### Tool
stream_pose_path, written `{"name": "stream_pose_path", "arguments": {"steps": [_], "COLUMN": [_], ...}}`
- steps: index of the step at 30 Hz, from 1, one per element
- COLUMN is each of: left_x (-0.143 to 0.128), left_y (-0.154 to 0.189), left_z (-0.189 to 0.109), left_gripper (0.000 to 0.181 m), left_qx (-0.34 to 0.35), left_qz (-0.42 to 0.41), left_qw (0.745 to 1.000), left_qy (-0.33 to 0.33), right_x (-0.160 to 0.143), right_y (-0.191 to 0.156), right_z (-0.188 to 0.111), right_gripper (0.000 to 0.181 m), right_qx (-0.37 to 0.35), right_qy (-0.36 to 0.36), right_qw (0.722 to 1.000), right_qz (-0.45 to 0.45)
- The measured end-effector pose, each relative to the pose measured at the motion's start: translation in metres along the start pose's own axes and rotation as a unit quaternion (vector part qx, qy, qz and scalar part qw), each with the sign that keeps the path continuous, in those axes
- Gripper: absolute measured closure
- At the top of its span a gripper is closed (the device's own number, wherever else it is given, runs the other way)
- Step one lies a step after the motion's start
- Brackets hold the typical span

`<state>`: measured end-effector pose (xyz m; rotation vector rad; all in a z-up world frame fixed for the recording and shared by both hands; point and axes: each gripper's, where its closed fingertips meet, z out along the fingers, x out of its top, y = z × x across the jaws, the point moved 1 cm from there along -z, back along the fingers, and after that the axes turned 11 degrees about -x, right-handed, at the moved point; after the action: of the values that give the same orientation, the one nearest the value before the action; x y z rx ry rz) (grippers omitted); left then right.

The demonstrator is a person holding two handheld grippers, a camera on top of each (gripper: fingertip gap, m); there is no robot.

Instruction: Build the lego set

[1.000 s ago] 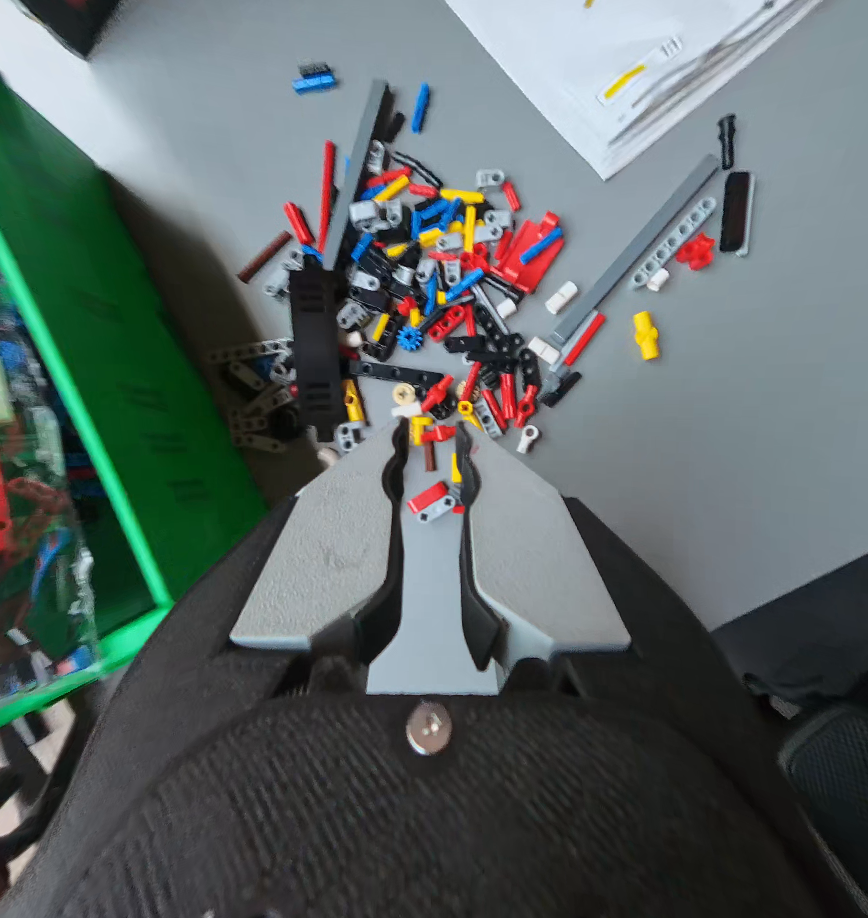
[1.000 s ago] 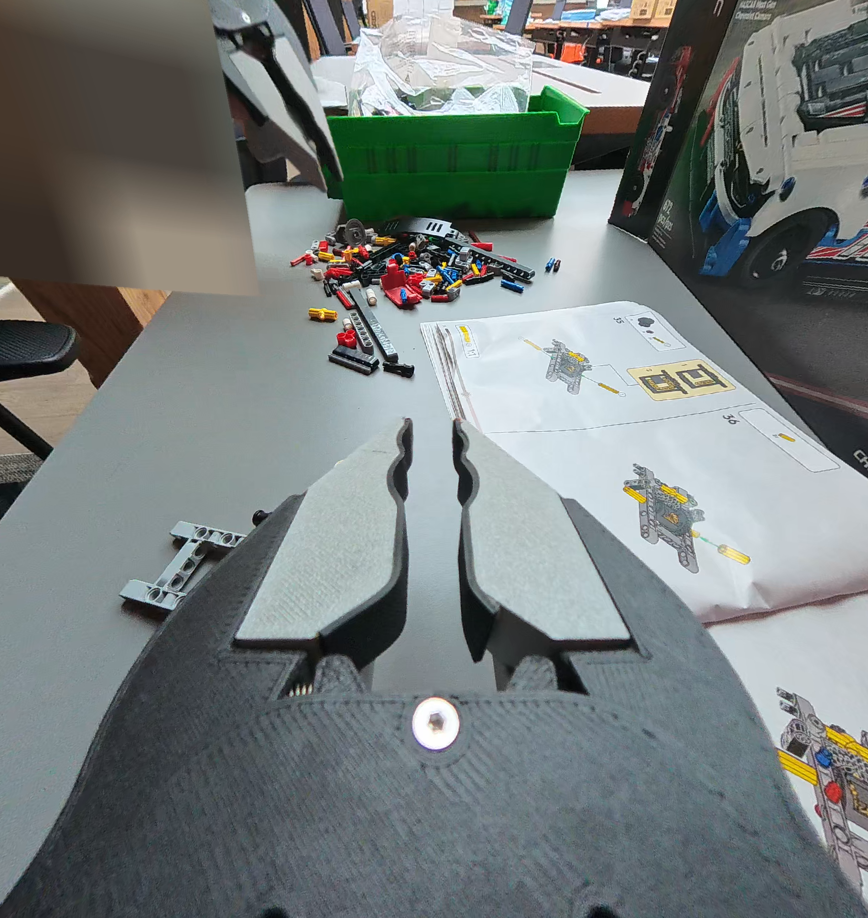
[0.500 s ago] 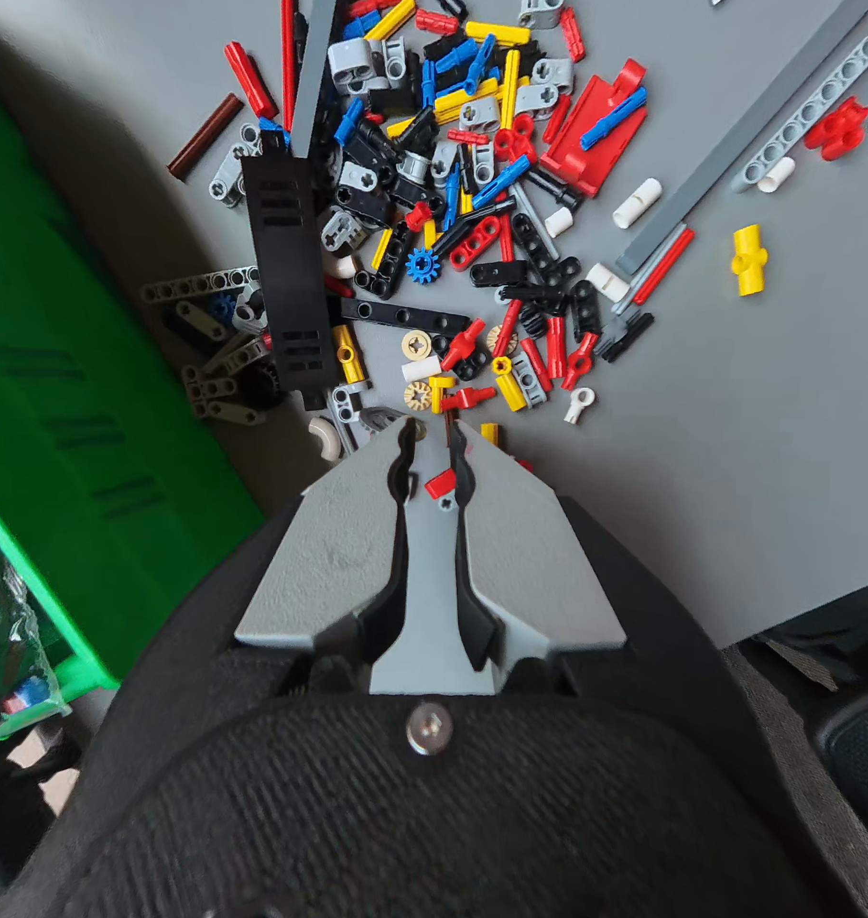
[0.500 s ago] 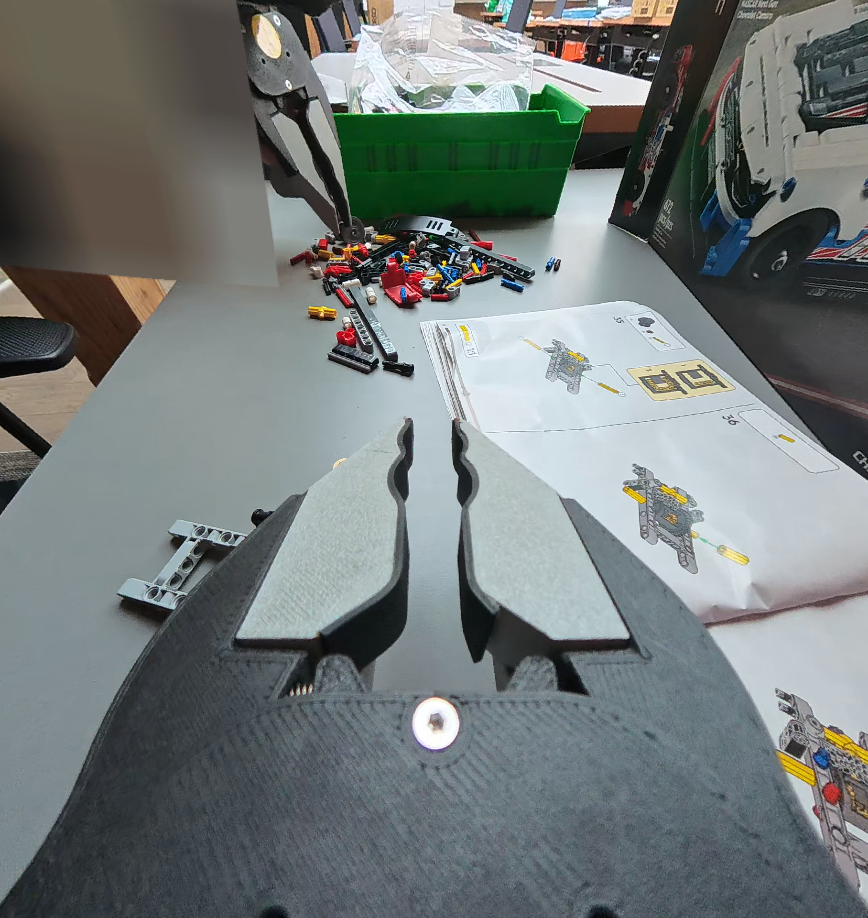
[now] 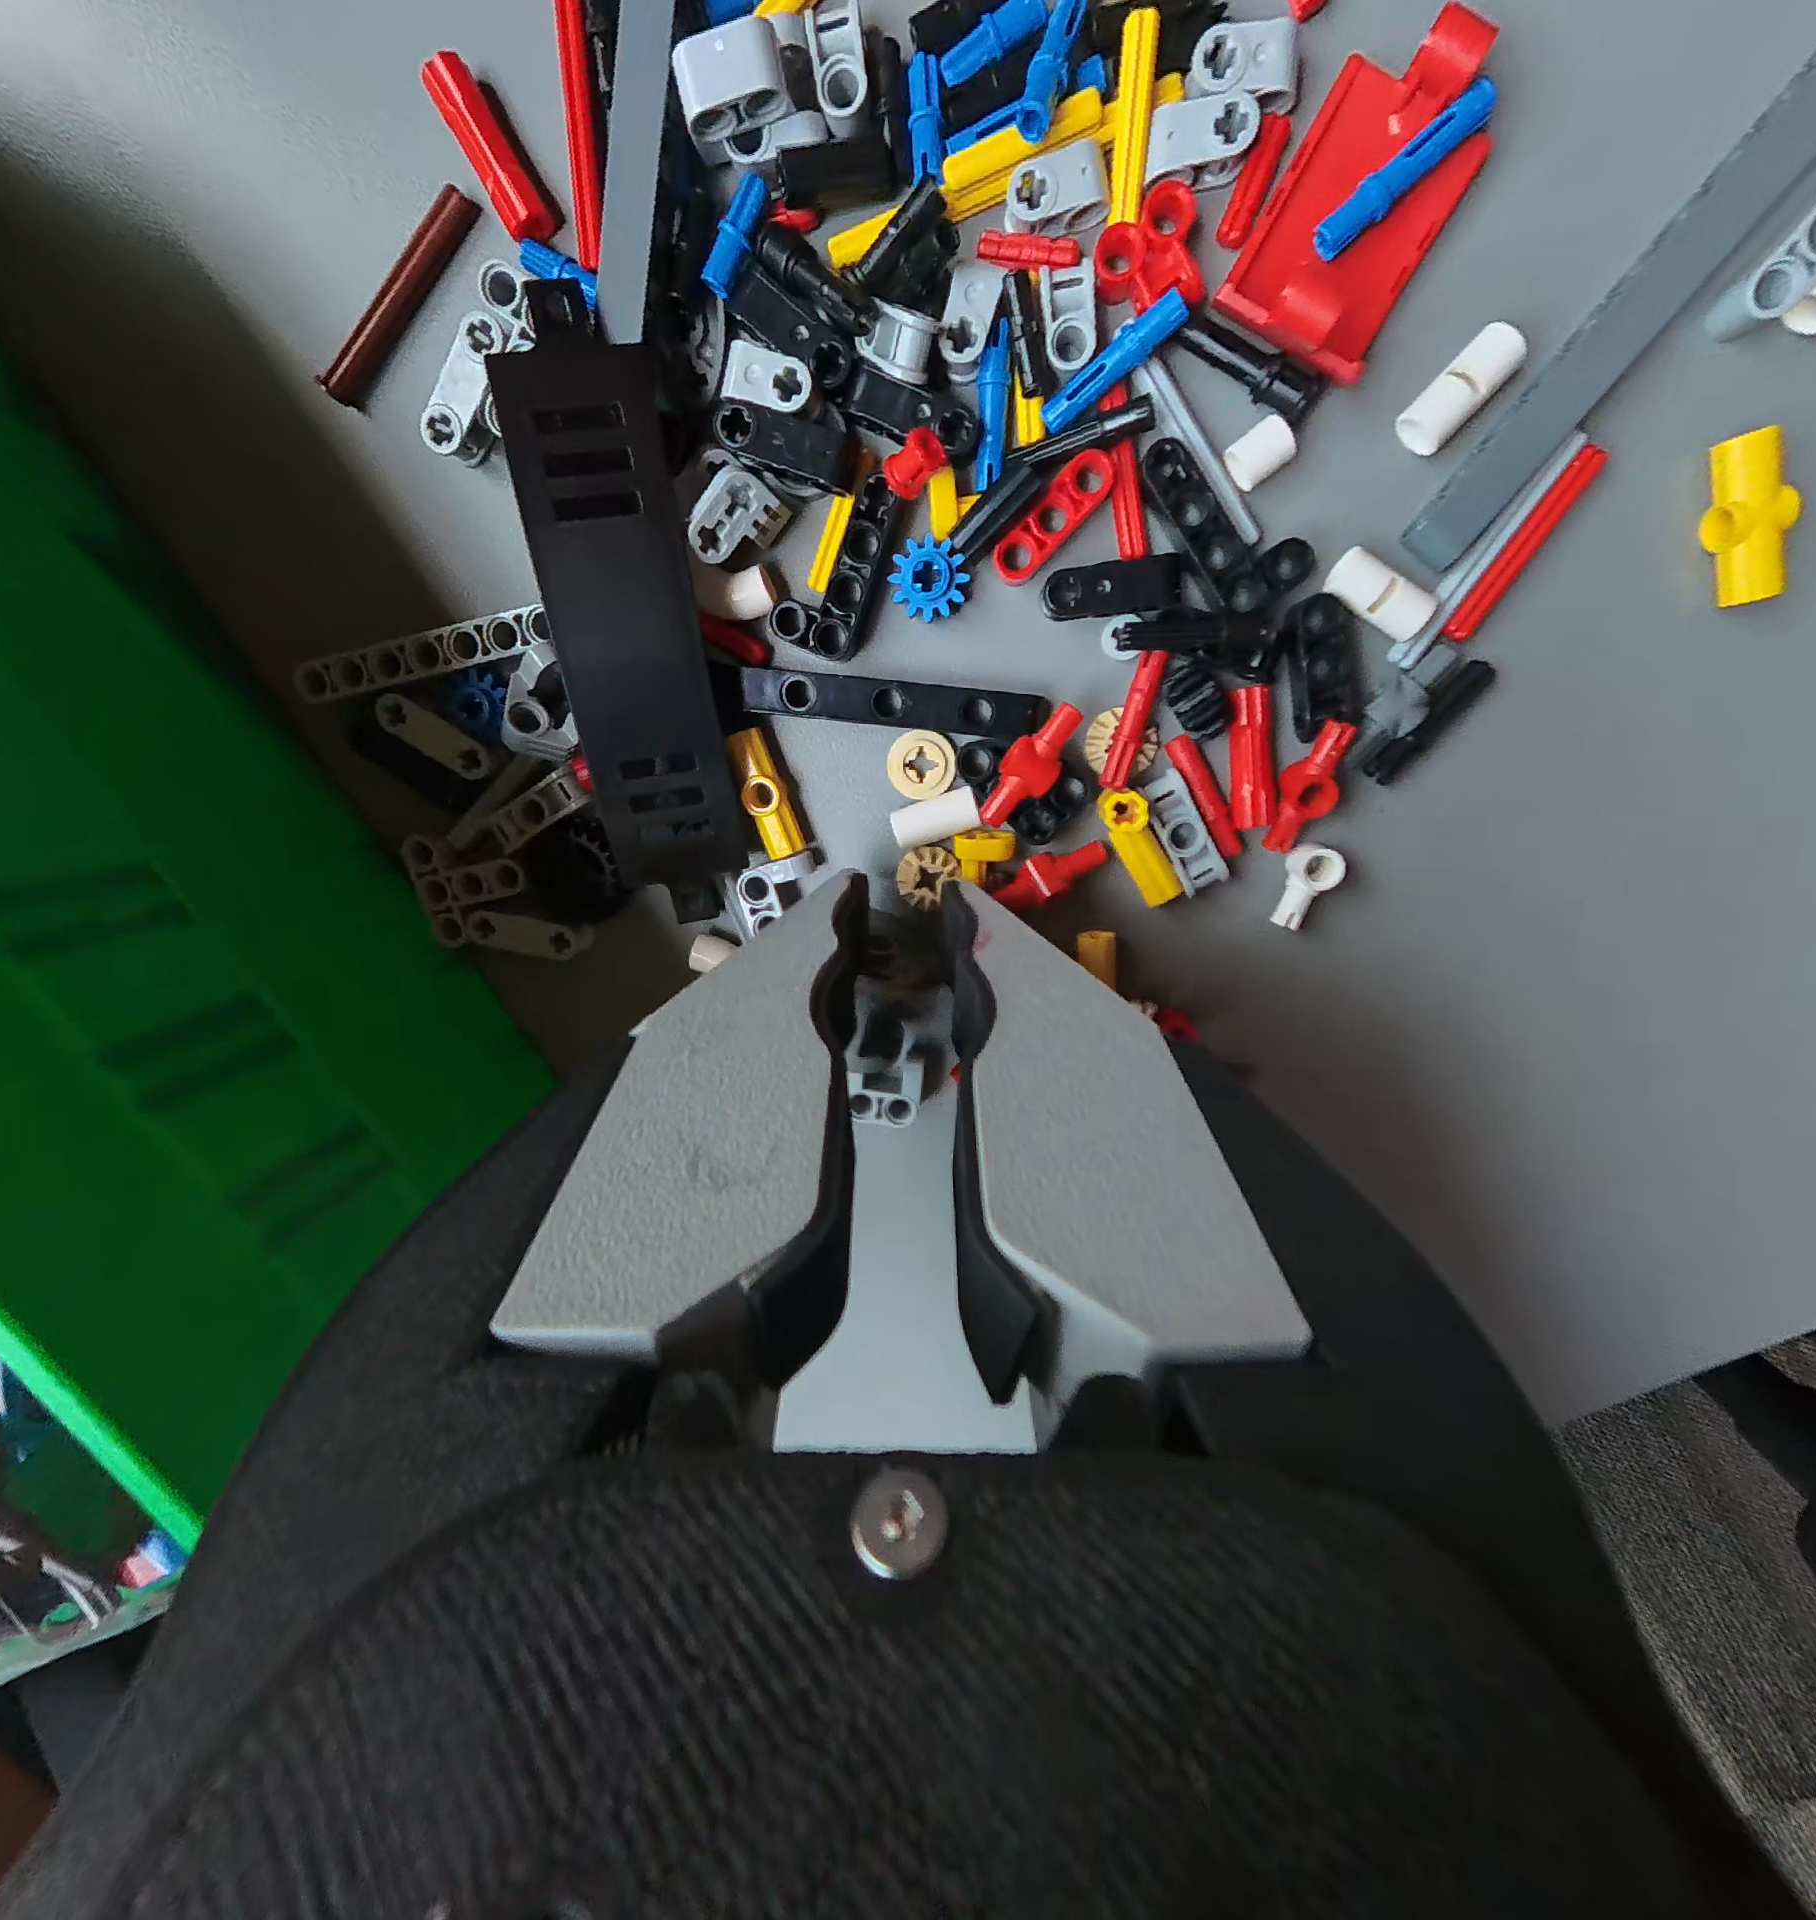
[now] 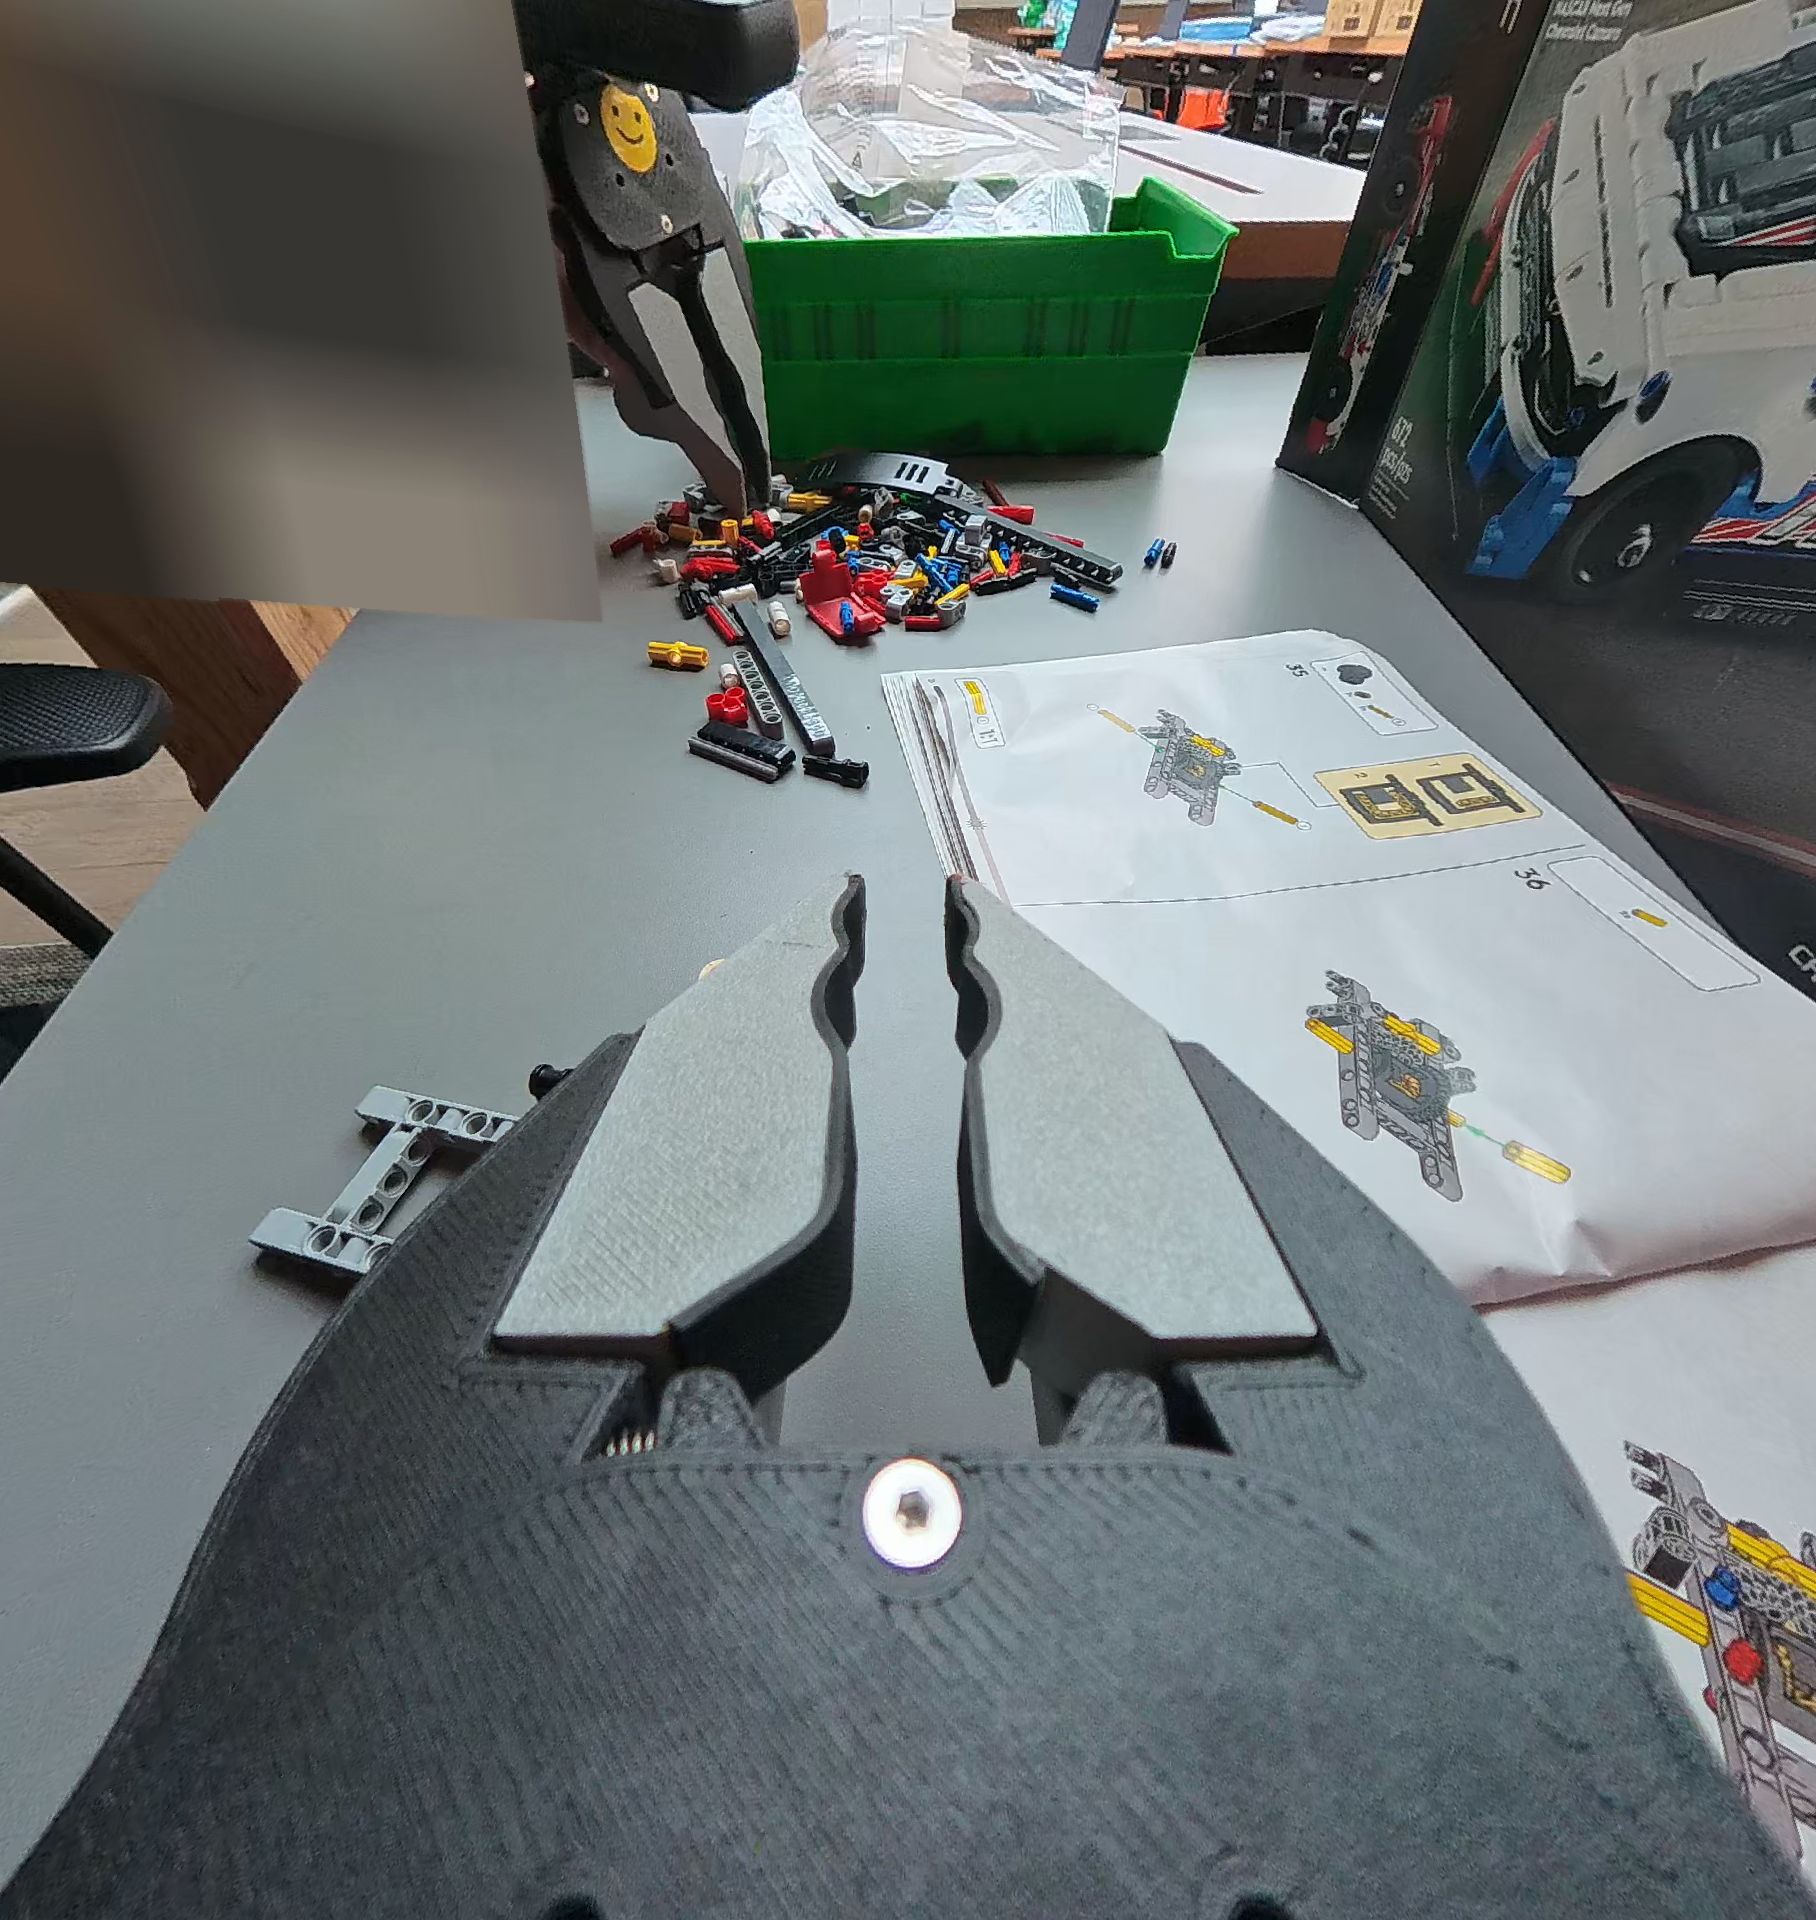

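A pile of loose lego pieces point(image 5: 987, 436) in red, blue, yellow, black and grey lies on the grey table point(image 5: 1558, 1039). My left gripper point(image 5: 902, 904) is down at the pile's near edge, slightly open, its fingertips either side of a small grey connector point(image 5: 886, 1060); a tan gear point(image 5: 928, 873) lies just past the tips. In the right wrist view the left gripper point(image 6: 750, 488) stands tips-down in the pile point(image 6: 862, 561). My right gripper point(image 6: 904, 894) is slightly open and empty, low over bare table. A grey H-shaped frame piece point(image 6: 384, 1184) lies left of it.
A green bin point(image 6: 987, 343) holding plastic bags stands behind the pile, and shows left in the left wrist view point(image 5: 104, 831). An open instruction booklet point(image 6: 1351, 935) lies to the right, with the set's box point(image 6: 1662, 364) upright beyond. A black chair point(image 6: 42, 717) is past the left table edge. Tip to tip, the grippers are about 35 centimetres apart. To reach the small grey connector point(image 5: 886, 1060) in a straight line is about 4 centimetres for my left fingers, about 40 centimetres for my right.
My left gripper has come down and forward onto the near edge of the pile, and its fingertips now straddle the small grey piece. My right gripper has not moved.
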<state>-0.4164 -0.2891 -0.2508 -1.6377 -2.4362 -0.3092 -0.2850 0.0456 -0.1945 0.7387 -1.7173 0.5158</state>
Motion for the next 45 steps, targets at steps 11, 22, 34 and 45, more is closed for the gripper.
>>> {"name": "stream_pose_path", "arguments": {"steps": [11,22,34,45], "left_x": [0.001,0.001,0.058,0.063], "left_y": [0.003,0.003,0.091,0.108], "left_z": [0.005,0.001,-0.111,-0.151], "left_gripper": [0.169,0.171,0.172,0.173], "left_qx": [-0.018,-0.015,-0.198,-0.312], "left_qz": [0.003,0.006,0.181,0.175], "left_qw": [1.000,1.000,0.842,0.739], "left_qy": [0.003,0.019,0.468,0.571], "right_x": [0.000,0.000,-0.001,0.000], "right_y": [0.000,0.000,0.000,0.000], "right_z": [0.000,0.000,0.000,0.000], "right_gripper": [0.170,0.170,0.170,0.170], "right_qx": [0.000,0.000,0.000,-0.001], "right_qy": [0.000,0.000,-0.002,-0.001], "right_qw": [1.000,1.000,1.000,1.000], "right_qz": [0.001,0.000,-0.001,-0.002]}}
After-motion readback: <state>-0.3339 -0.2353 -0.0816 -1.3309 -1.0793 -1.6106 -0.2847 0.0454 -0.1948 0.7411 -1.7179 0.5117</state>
